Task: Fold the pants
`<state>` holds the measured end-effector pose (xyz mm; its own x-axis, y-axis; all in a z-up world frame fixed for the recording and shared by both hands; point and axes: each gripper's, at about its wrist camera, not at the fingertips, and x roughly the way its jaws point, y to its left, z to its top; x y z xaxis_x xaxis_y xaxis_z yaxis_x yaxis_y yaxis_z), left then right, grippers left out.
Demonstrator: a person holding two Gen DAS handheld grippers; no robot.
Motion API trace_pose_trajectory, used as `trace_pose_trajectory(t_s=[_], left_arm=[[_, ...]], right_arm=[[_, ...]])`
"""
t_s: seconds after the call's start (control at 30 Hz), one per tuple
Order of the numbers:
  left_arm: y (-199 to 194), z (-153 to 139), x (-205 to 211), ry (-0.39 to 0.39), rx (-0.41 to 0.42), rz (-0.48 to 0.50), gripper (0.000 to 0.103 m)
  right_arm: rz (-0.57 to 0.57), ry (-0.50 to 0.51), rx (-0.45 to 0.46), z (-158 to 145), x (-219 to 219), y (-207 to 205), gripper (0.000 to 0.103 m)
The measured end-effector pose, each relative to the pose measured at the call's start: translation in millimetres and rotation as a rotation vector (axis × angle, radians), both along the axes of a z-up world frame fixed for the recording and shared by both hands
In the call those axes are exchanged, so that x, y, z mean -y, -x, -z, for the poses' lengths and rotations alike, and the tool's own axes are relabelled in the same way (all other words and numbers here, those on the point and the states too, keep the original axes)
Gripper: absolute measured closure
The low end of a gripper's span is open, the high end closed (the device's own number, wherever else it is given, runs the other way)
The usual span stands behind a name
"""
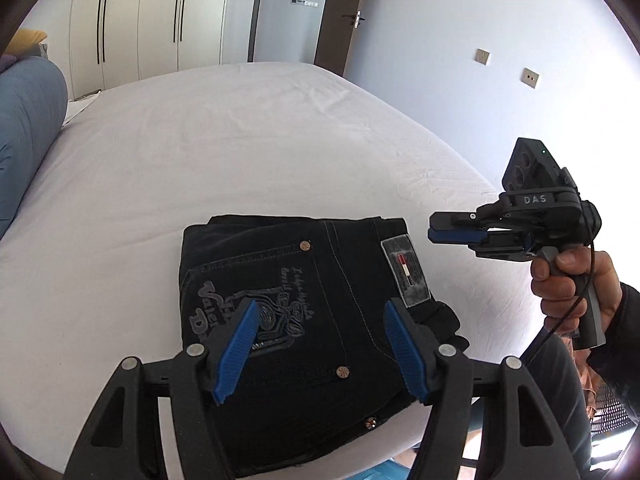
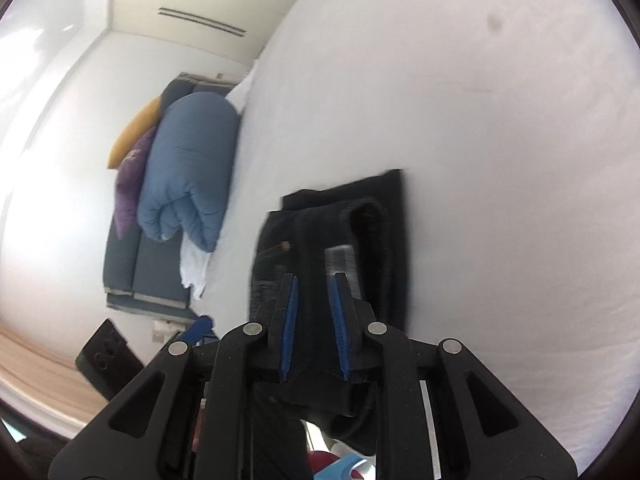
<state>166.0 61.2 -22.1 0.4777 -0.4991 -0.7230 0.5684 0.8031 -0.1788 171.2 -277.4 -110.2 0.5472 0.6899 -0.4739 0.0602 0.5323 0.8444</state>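
Note:
The dark jeans lie folded into a compact stack on the white bed, back pocket embroidery and waist label facing up. My left gripper hovers just above the stack with its blue pads wide apart and nothing between them. My right gripper is held in a hand to the right of the jeans, above the bed edge, its jaws nearly together and empty. In the right wrist view the jeans lie ahead of the right gripper, whose pads stand a narrow gap apart, holding nothing.
A rolled blue duvet with yellow and purple pillows lies at the head of the bed. Wardrobes and a door stand beyond the bed. The bed's front edge runs close under the jeans.

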Motion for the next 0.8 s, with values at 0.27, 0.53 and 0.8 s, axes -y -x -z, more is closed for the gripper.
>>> trace_pose_trajectory(t_s=[0.27,0.53,0.8], left_arm=[[-120.6,45.8,-20.9,0.205,-0.327,-0.007,0.093],[-124.5,94.4,-31.3,0.192,-0.421,0.034,0.102],[-65.1,100.0,-46.0,0.130,-0.353,-0.006,0.101]], right_arm=[[-0.083,-0.044,-0.060,16.0,-63.9,-57.5,0.087],[0.000,-0.122,-0.178,91.1,-42.9,-51.2,0.103],[-0.023,-0.049,-0.187,85.9,-57.7,-43.2,0.103]])
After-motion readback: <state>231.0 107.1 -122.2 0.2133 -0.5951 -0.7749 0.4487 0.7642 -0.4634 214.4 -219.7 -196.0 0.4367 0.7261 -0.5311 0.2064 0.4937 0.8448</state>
